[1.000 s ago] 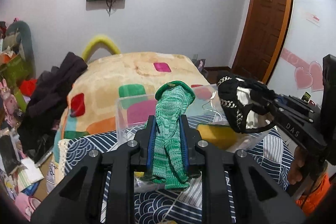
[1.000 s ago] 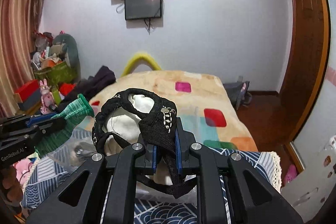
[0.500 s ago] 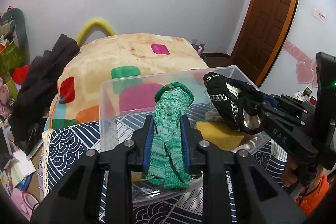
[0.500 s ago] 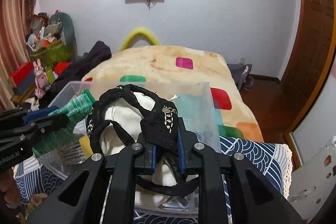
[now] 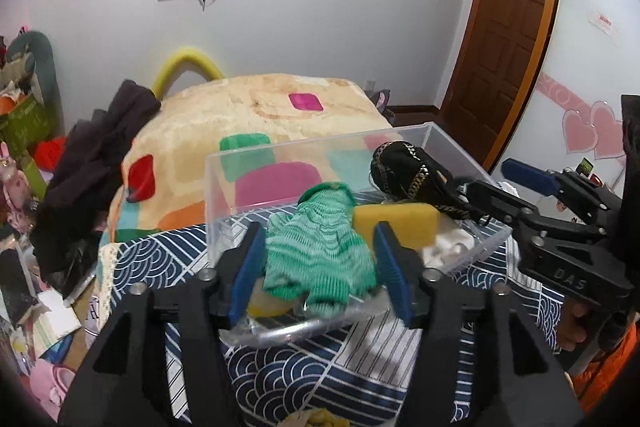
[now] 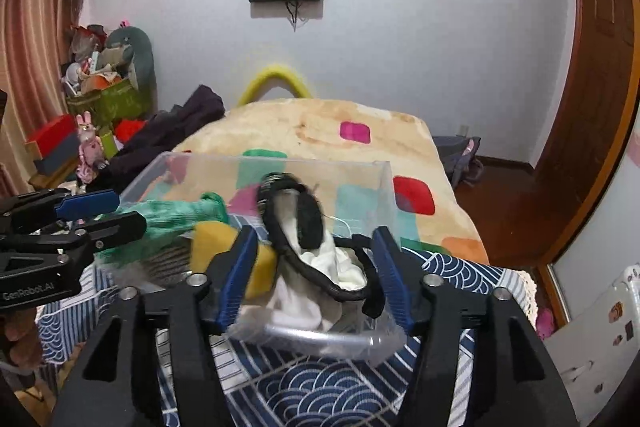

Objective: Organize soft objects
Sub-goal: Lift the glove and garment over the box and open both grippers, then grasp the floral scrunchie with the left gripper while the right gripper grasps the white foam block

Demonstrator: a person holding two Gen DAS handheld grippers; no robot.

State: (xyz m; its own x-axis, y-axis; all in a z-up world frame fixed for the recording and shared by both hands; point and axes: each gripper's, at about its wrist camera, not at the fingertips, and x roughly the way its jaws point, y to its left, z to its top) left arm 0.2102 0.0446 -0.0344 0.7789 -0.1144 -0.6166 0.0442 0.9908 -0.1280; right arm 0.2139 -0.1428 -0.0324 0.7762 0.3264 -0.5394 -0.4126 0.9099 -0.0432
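A clear plastic box (image 5: 320, 143) stands on a navy wave-patterned cloth. My left gripper (image 5: 318, 257) hangs over its near edge, jaws opening. A green knit piece (image 5: 320, 247) slumps loose between the blue pads, into the box. My right gripper (image 6: 314, 265) is beside it, jaws also opening. A black-strapped white cloth piece (image 6: 304, 247) sags between its pads over the box (image 6: 272, 161). A yellow sponge (image 5: 396, 223) lies inside. Each view shows the other gripper from the side: the right gripper (image 5: 486, 189) and the left gripper (image 6: 114, 213).
Beyond the box is a bed with a beige blanket (image 5: 248, 115) with coloured squares. Dark clothes (image 5: 92, 163) pile up on its left side. Cluttered boxes and toys (image 6: 100, 99) fill the left corner. A wooden door (image 5: 504, 39) is at the right.
Both grippers' jaws have spread apart. The green knit piece and the black-and-white piece have slipped from the pads and dropped lower into the clear box.
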